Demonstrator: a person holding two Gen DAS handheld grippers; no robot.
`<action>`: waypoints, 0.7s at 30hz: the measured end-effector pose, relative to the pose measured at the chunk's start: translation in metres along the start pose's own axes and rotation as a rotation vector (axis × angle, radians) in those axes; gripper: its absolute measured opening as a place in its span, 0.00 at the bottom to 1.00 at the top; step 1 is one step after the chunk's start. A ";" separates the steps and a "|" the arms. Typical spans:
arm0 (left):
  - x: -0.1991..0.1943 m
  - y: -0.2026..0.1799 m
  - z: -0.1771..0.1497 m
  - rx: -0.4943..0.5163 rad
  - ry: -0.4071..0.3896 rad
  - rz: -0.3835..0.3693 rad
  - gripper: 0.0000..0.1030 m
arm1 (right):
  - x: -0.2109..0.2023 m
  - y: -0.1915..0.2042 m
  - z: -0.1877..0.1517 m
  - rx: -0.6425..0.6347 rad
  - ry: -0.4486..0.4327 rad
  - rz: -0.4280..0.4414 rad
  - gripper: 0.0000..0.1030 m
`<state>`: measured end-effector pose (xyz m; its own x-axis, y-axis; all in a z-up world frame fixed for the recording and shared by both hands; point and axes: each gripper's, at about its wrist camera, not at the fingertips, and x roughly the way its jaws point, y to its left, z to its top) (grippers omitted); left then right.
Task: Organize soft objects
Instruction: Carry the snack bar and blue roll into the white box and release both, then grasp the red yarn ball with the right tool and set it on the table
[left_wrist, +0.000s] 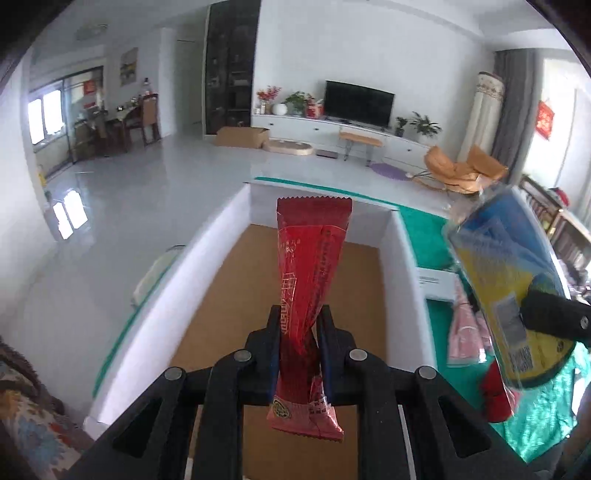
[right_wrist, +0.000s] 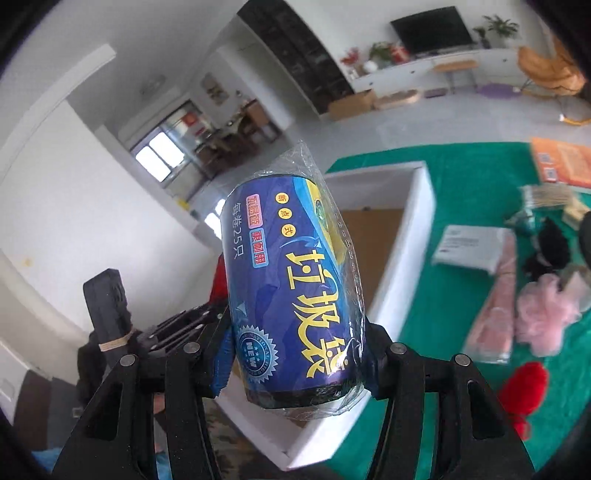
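Carrying step, both hands loaded. The left tool (left_wrist: 300, 332), pinched nearly closed, grips a red crinkled foil snack packet (left_wrist: 312, 273) above the brown floor of the white-walled open box (left_wrist: 221, 236). The right tool (right_wrist: 295, 354), partly open, clamps a blue plastic-wrapped roll of rubbish bags (right_wrist: 295, 280) beside the box's right wall, over the green-covered bench (right_wrist: 461, 192). Next move, by judgement: lower each item inside the walls, then release.
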<state>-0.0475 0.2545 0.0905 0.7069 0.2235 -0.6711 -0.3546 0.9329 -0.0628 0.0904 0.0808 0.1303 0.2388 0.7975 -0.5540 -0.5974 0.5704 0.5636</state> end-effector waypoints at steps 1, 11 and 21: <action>0.005 0.006 -0.003 -0.002 0.017 0.037 0.21 | 0.016 0.007 -0.002 -0.014 0.027 0.008 0.67; 0.031 -0.019 -0.028 -0.034 0.029 -0.031 0.96 | -0.022 -0.050 -0.069 0.035 -0.046 -0.202 0.72; 0.026 -0.112 -0.042 0.040 0.043 -0.232 0.96 | -0.058 -0.125 -0.123 0.183 0.090 -0.509 0.74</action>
<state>-0.0145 0.1443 0.0491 0.7396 -0.0097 -0.6730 -0.1603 0.9686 -0.1902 0.0571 -0.0611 0.0171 0.3915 0.3966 -0.8303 -0.2791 0.9110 0.3036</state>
